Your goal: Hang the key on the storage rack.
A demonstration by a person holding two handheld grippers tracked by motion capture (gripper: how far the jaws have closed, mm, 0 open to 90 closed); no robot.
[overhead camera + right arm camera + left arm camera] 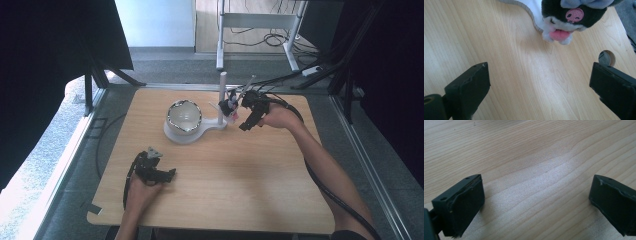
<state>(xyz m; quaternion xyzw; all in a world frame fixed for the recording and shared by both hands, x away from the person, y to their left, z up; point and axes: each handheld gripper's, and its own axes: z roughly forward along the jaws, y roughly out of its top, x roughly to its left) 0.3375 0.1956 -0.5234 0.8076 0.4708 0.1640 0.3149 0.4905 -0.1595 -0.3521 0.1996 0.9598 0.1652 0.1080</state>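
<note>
While the right tongs [248, 114] stand spread wide with nothing between the jaws, they sit just beside the small plush toy [230, 106], placed, by my judgement, to close on it.

Item: plush toy [569, 17]. Location: far side of the table [240, 195], right of centre, at the foot of the white post [222, 97]; whether it hangs from the post or leans on the base cannot be told. Appearance, from the right gripper view: black head, white muzzle, pink tongue, a pink skull badge on the forehead, a grey-lilac piece on top. Soft, small; likely to squash and swing under a pinch.

Fixture: white stand [192, 134], one flat base carrying the post and a white bowl [184, 116] with a dark wavy rim. The bowl sits left of the toy, close by; probably the toy's destination.

Left tongs [161, 174]: spread wide, empty, held low over bare wood at the near left of the table, well apart from the stand. Judged parked, keeping out of the way.

Round hole [607, 58] in the table beside the right jaw.
</note>
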